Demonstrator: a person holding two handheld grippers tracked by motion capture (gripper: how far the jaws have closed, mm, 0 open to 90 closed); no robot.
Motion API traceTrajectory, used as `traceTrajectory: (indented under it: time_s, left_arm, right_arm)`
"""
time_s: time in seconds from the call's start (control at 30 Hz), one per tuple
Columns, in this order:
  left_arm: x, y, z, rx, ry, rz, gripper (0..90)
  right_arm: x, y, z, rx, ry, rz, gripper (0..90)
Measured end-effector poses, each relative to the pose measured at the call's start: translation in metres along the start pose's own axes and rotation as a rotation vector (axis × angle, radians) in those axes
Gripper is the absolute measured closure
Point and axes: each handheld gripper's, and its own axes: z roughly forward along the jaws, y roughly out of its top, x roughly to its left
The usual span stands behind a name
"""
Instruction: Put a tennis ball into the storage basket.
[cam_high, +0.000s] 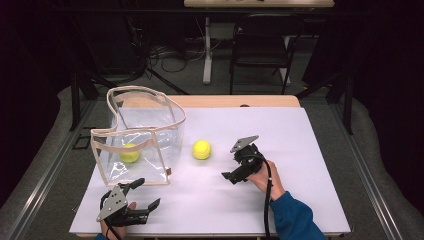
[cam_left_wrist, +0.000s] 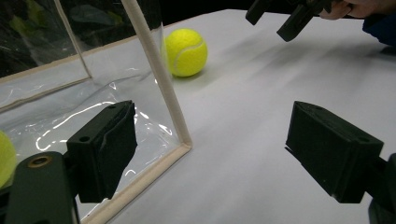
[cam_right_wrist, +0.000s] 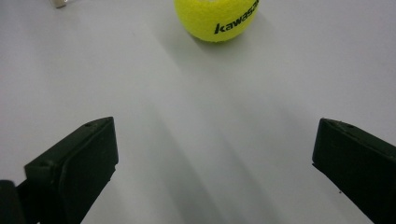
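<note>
While the right gripper (cam_high: 226, 163) is hanging wide open near the loose tennis ball (cam_high: 202, 149), it needs centring. The left gripper (cam_high: 148, 192), also spread empty, is waiting beside the clear bag (cam_high: 150, 131).

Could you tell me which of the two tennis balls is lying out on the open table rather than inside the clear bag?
The tennis ball right of the clear bag, ahead of the open right gripper. The other ball sits inside the bag.

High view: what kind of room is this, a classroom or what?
Probably a lab or recording workshop, not a classroom: black curtains hang around a white table, loose cables lie on the floor, and a folding chair stands behind.
</note>
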Motion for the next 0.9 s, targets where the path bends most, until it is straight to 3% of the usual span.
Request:
traceTrajectory:
  time_s: [0.9]
  left_arm:
    - [-0.001, -0.001, 0.001, 0.007, 0.007, -0.002, 16.0]
  right_arm:
    - [0.000, 0.032, 0.000, -0.018, 0.002, -0.039, 0.0]
